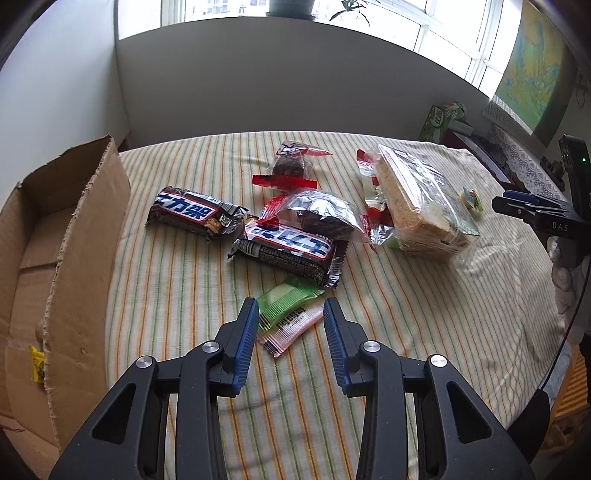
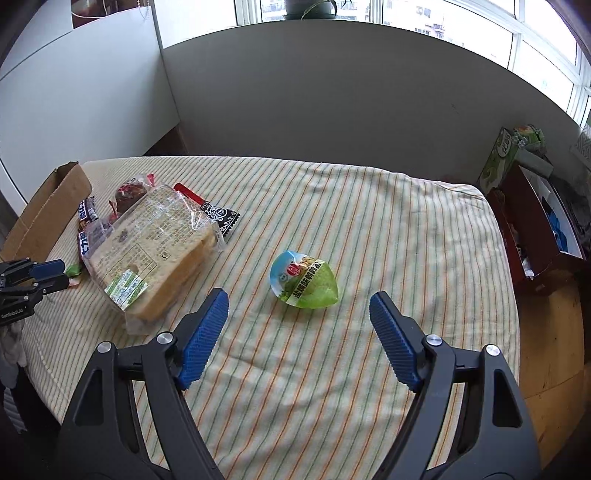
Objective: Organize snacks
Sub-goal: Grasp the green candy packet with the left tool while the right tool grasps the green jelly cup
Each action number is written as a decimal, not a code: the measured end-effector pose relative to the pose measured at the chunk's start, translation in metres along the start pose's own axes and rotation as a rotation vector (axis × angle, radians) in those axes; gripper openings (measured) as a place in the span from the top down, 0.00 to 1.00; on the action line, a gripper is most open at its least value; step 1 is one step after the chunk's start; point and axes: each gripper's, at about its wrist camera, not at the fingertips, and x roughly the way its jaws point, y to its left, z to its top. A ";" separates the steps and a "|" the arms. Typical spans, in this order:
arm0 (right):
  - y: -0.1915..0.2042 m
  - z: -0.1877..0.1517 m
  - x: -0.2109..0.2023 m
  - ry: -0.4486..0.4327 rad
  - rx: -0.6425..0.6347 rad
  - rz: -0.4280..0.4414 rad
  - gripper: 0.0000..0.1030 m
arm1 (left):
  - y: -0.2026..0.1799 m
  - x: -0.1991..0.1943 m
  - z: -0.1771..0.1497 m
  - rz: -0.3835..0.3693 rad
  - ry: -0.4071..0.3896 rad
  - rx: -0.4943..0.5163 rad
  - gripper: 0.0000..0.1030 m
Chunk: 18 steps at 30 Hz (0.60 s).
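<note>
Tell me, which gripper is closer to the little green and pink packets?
Left. The left gripper has its open fingers either side of the green and pink packets. The right gripper is across the table beyond the bread bag, aimed at the egg-shaped snack.

My view: counter [image 2: 332, 369] draped in cloth striped green, orange, cream. Behind it, plain white partition wall [image 2: 332, 92], second white panel [image 2: 74, 92] at left. Above, windows [image 1: 424, 22] with white frames, daylight coming through, potted plants [image 1: 291, 7] on sill. Map poster [image 1: 532, 70] hangs far right. Wooden floor [image 2: 546, 332] beside counter at right.
</note>
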 end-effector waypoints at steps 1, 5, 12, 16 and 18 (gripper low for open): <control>0.000 0.001 0.002 0.000 -0.003 -0.003 0.21 | 0.000 0.002 0.002 0.010 0.001 0.001 0.66; 0.003 0.005 0.008 0.004 -0.028 0.000 0.21 | 0.002 0.009 0.003 0.018 0.021 0.004 0.66; 0.008 0.009 0.020 0.020 -0.061 -0.001 0.21 | 0.000 0.015 0.004 0.047 0.015 0.006 0.66; 0.012 0.011 0.028 0.036 -0.084 -0.006 0.21 | 0.002 0.024 0.007 0.055 0.015 -0.017 0.66; 0.012 0.011 0.032 0.039 -0.088 -0.007 0.23 | 0.003 0.025 0.008 0.058 0.009 -0.020 0.66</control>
